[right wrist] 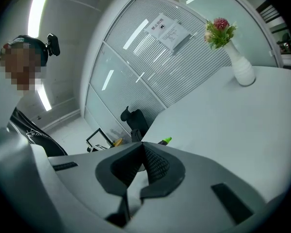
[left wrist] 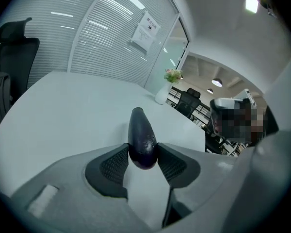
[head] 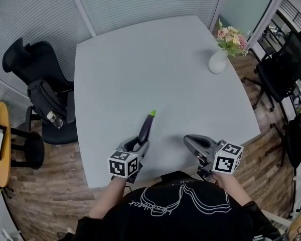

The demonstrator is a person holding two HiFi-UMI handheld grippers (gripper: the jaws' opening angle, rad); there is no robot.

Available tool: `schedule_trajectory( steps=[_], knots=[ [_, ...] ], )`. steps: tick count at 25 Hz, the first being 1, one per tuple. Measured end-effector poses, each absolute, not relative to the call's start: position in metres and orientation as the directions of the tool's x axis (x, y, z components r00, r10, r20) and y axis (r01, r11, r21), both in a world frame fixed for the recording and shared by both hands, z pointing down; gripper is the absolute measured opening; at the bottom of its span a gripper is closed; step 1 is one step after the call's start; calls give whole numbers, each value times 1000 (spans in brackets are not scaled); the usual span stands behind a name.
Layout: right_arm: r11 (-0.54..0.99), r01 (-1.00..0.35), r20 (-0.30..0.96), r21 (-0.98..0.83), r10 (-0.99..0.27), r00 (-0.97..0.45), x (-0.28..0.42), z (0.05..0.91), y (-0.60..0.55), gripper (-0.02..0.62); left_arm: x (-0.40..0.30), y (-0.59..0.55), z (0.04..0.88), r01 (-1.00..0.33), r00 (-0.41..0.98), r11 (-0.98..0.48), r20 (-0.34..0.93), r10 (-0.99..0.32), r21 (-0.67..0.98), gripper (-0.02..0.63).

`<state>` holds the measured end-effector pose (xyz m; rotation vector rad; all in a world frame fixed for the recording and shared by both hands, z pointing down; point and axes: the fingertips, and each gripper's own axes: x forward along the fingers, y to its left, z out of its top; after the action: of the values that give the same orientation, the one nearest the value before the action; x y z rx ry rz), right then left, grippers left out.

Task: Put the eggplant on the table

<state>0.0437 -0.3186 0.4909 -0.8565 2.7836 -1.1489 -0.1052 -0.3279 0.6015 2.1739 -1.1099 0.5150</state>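
Between the dark ribbed pads (left wrist: 114,164) of the left gripper (left wrist: 143,152), I am clamping the glossy dark-purple eggplant (left wrist: 141,135) by its rounded blunt end. The jaws are pressing on both its sides. Its long axis is running straight ahead of that gripper, in line with the jaws. The bright green stem tip (head: 152,113) is sitting at the far end, pointing away from me over the pale grey tabletop (head: 140,59). The gripper is tilting nose-down, so I am judging the stem end to be the part nearest the surface. I cannot tell whether it is touching yet. Off to that gripper's right, well apart from the eggplant, the right gripper (head: 193,142) is hovering with its jaws together on nothing. So I am treating the left hand as the one to lower and let go.
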Motion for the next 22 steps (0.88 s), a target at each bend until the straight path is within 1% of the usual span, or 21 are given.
schedule_trajectory(
  steps=[13, 22],
  knots=[
    [558, -489, 226, -670, -474, -851, 43, 505, -317, 9, -104, -331, 641, -827, 556, -426, 639, -532, 365, 193],
    [537, -482, 237, -692, -462, -854, 44, 513, -314, 9, -100, -328, 656, -829, 543, -455, 666, -511, 326, 195]
  ],
)
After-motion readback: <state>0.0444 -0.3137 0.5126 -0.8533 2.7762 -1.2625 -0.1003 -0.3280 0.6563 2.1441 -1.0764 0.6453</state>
